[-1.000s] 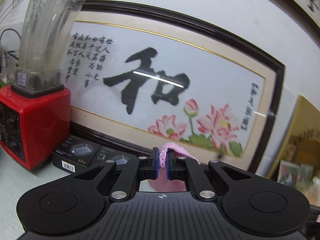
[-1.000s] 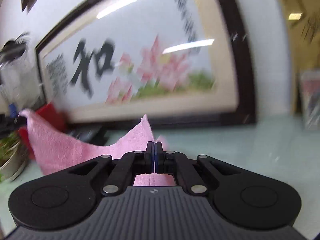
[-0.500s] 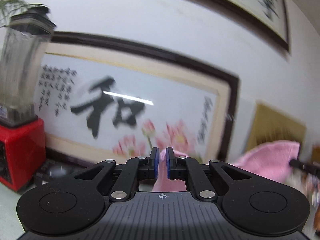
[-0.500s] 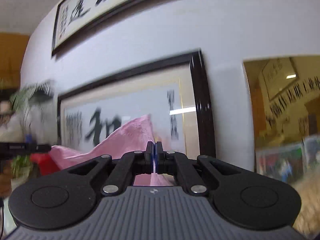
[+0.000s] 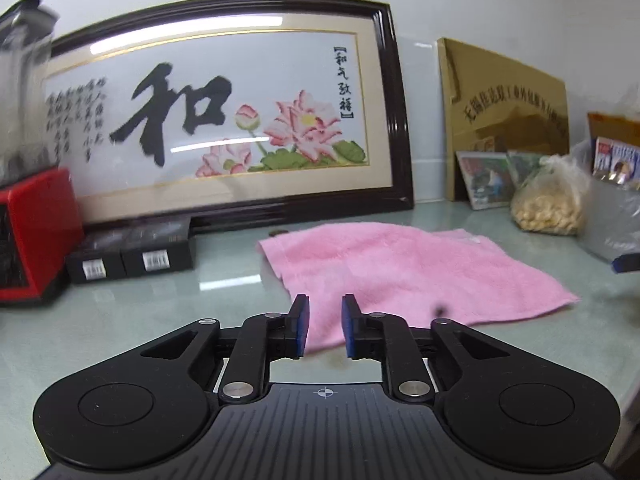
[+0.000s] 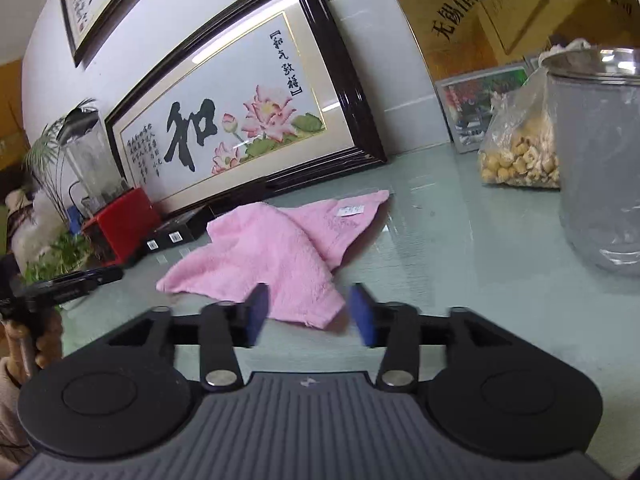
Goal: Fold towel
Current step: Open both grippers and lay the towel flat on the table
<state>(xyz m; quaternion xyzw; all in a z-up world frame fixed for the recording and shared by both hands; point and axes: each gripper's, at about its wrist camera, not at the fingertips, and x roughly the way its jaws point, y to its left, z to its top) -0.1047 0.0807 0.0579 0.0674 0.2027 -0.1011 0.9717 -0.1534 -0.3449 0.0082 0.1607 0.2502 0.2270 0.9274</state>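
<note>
1. Right now the pink towel (image 5: 404, 272) lies loose on the glassy green counter (image 5: 140, 320), just in front of the big framed lotus picture (image 5: 224, 108). One layer is lapped over another, with a far corner sticking out toward the frame; the edges do not line up, so it reads as a rough fold and not a tidy one.

2. Both tools are off the cloth. The left tool (image 5: 325, 326) hovers at the towel's near edge with a narrow gap between its blue pads, holding nothing. The right tool (image 6: 310, 312) hangs over the near corner with its pads spread wide, also empty.

3. My guess at the step: a fold has been laid and let go. Whether another fold is meant or this is the finished state, I cannot tell from here. Any further fold would call for pinching a free edge cleanly and squaring the offset corner.

4. A small white tag (image 6: 349, 211) sits on the towel's far corner; its print is too small to read.

5. On the picture, the large black character reads 和, with 和气致祥 in a column at its right.

6. Right of the frame leans a gold plaque (image 5: 504, 112) whose lettering begins 无锡.
</note>
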